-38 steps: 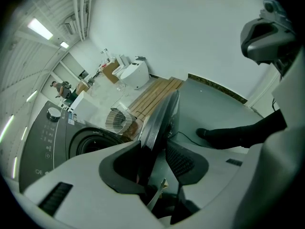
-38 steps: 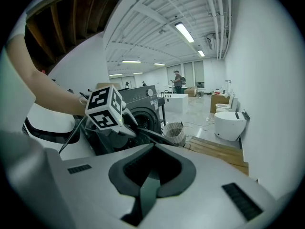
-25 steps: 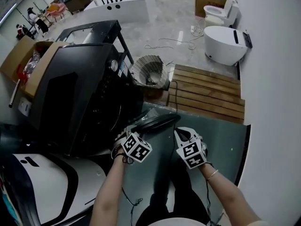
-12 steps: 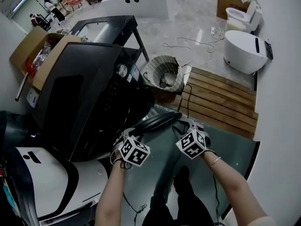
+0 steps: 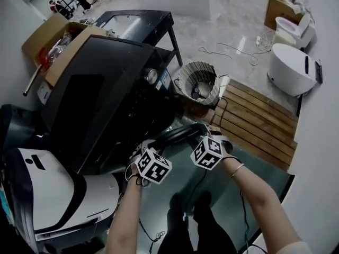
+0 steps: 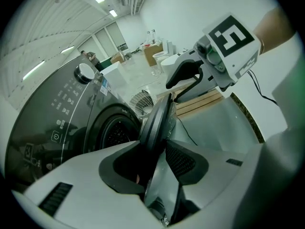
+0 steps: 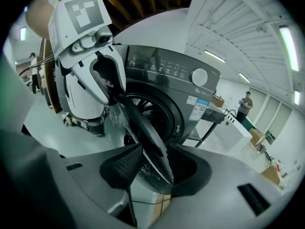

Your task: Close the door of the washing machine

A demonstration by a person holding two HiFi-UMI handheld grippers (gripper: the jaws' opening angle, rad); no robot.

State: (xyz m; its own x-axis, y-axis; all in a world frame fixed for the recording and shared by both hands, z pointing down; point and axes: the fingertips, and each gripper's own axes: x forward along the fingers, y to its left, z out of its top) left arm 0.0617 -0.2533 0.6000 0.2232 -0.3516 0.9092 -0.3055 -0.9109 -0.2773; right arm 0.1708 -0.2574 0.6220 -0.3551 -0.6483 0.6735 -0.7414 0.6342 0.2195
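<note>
In the head view, the washing machine (image 5: pixel 100 94) is a dark front-loader, and its door (image 5: pixel 177 134) stands swung out from the front of the machine, well apart from the drum opening. The left gripper (image 5: pixel 145 146) has the rim of the door at the end nearer the machine; the right gripper (image 5: pixel 210 132) has the rim at the far end. A wicker basket (image 5: pixel 198 81) stands just beside the machine's front corner, a wooden platform (image 5: pixel 259 126) lies beyond the basket, and a white appliance (image 5: pixel 42 189) sits against the machine's other side. None of these appears to lie between the door and the opening. In the left gripper view, the jaws are narrowed onto the door rim (image 6: pixel 159 123), one pad on each face, with the drum opening (image 6: pixel 112 132) in clear sight beside it. In the right gripper view, the jaws likewise pinch the door (image 7: pixel 143 128) at its edge, with the machine's control panel (image 7: pixel 164 68) behind. Judged from its build, the door is rigid and moderately heavy and turns on a fixed hinge. Its glossy face looks slippery, so the thick outer rim is the correct hold. The glass should be treated as fragile, and the latch will likely need a firm final press. Keep the gripper cables clear of the closing gap.
</note>
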